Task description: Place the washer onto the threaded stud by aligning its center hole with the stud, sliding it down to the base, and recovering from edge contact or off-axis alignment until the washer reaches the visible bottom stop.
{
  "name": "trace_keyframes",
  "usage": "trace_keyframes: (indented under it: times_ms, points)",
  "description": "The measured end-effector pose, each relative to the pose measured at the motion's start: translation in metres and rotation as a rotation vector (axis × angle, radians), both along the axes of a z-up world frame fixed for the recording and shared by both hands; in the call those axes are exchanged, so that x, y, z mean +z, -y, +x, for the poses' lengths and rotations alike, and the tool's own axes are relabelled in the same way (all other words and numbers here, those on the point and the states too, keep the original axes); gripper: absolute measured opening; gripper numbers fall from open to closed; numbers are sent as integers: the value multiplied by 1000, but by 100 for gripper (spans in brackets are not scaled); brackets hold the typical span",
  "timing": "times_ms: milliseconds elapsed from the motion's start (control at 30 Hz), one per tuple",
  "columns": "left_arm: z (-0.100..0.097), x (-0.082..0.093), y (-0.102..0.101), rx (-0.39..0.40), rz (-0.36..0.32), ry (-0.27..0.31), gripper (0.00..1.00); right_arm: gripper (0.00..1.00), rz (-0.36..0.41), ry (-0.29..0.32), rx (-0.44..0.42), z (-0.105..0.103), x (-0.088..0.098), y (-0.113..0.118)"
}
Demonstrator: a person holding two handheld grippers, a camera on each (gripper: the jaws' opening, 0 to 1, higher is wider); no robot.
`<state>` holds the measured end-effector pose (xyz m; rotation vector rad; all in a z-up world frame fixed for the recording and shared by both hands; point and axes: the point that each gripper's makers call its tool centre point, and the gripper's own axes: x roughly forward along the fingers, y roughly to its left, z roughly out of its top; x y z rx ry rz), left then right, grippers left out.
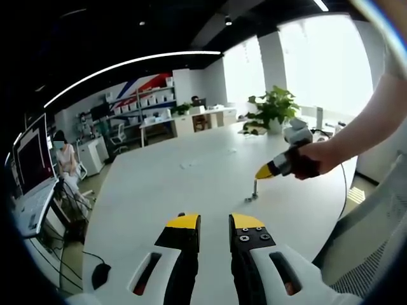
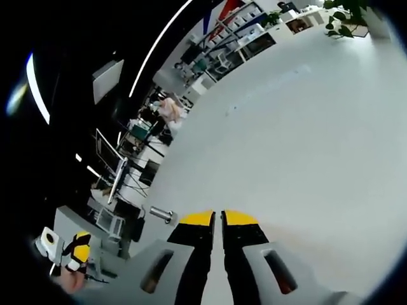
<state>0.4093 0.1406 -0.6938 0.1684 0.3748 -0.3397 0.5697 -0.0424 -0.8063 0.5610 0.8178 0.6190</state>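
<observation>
The threaded stud (image 1: 255, 189) stands upright on the white surface (image 1: 191, 184), its long axis vertical, with a small base fitting at its foot. The right hand-held gripper (image 1: 264, 171), held in a person's hand (image 1: 318, 159), hovers just above and slightly right of the stud's top, its yellow tips pointing left and down toward it. Its jaws look nearly closed; whether the washer sits between them is too small to tell. In the right gripper view the right hand-held gripper (image 2: 216, 219) shows only a narrow slit between its jaws, and the stud (image 2: 162, 214) lies just left of the tips.

The left hand-held gripper (image 1: 215, 222) waits nearer, well short of the stud, jaws slightly apart and holding nothing. The right one is clearly nearer; the coming move likely needs a small shift left, then straight down along the stud's axis.
</observation>
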Motion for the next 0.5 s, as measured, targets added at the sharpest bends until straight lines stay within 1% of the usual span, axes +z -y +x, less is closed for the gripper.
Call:
trace_keyframes:
  times_ms: [100, 167, 267, 433, 467, 500]
  points:
    - [0, 0, 0, 1, -2, 2, 16, 8, -15, 19, 5, 0, 2, -1]
    - [0, 0, 0, 1, -1, 1, 16, 8, -7, 15, 6, -1, 3, -2]
    - [0, 0, 0, 0, 0, 0, 16, 8, -17, 19, 8, -2, 0, 0]
    - [0, 0, 0, 0, -1, -1, 16, 8, -23, 32, 7, -3, 2, 1]
    - [0, 0, 1, -2, -2, 0, 16, 8, -26, 37, 9, -4, 4, 1]
    - [0, 0, 1, -2, -2, 0, 16, 9, -43, 59, 16, -5, 6, 1]
